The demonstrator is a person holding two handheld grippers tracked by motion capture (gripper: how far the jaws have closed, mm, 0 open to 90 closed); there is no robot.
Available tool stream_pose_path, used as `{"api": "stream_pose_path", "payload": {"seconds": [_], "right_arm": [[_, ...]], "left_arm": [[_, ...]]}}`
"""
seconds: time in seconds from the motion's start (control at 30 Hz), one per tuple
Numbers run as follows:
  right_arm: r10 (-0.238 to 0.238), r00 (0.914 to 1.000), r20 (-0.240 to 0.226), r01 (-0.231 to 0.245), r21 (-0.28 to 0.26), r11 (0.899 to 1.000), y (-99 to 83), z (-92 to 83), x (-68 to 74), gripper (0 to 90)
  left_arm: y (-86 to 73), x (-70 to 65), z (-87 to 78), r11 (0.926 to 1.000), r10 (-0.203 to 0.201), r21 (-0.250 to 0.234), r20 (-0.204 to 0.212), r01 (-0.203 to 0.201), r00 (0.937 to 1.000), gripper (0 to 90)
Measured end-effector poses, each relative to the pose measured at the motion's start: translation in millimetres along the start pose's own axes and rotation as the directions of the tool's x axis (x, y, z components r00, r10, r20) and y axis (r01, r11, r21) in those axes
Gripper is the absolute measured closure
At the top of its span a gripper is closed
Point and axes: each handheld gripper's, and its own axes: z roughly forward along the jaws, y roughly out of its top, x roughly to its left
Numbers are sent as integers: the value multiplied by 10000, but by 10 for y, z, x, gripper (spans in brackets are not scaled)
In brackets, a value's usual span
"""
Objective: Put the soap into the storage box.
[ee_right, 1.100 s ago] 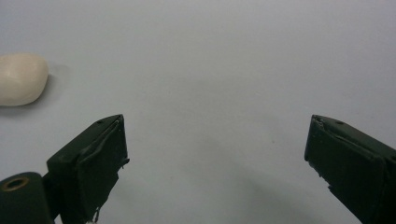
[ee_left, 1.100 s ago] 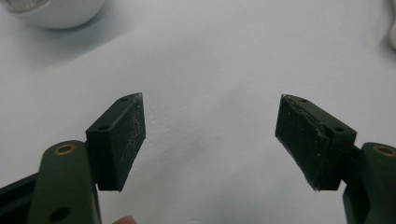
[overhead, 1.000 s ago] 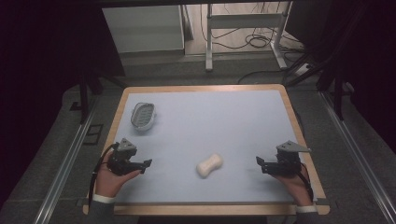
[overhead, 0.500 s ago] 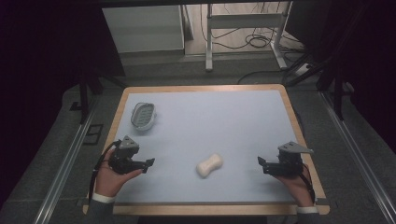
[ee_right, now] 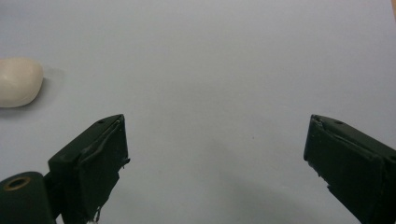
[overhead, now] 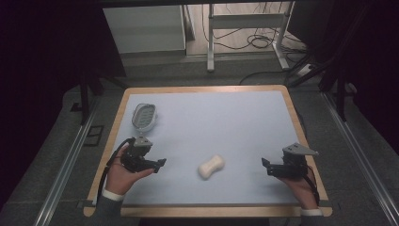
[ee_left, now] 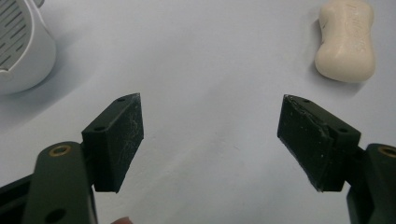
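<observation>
A cream, waisted soap bar lies on the pale blue mat near the front middle. A white slatted soap dish sits at the mat's left side. My left gripper is held low left of the soap, pointing right, jaws open and empty. In the left gripper view my left gripper spans bare mat, with the soap bar at upper right and the soap dish at upper left. My right gripper is right of the soap, pointing left, open. In the right gripper view my right gripper is open over bare mat, with the soap bar at the left edge.
A wooden rim frames the mat. Beyond the table's far edge stand a white cabinet and a metal stand with cables on the floor. Dark rails run along both sides of the table.
My left gripper has edged a little to the right and forward, toward the soap. The right gripper has barely shifted. Soap and dish have not moved.
</observation>
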Motion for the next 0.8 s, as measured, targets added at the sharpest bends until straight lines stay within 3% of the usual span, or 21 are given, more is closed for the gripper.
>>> {"api": "stream_pose_path", "payload": {"seconds": [0.43, 0.8], "right_arm": [[-65, 10000, 19, 65, -32, 10000, 1, 0, 6, 61], [-35, 10000, 29, 35, -1, 10000, -6, 1, -5, 61]], "left_arm": [[126, -136, 72, 9993, 339, 129, 152, -341, 9993, 238], [337, -318, 276, 9971, 708, 231, 550, -722, 9960, 235]]}}
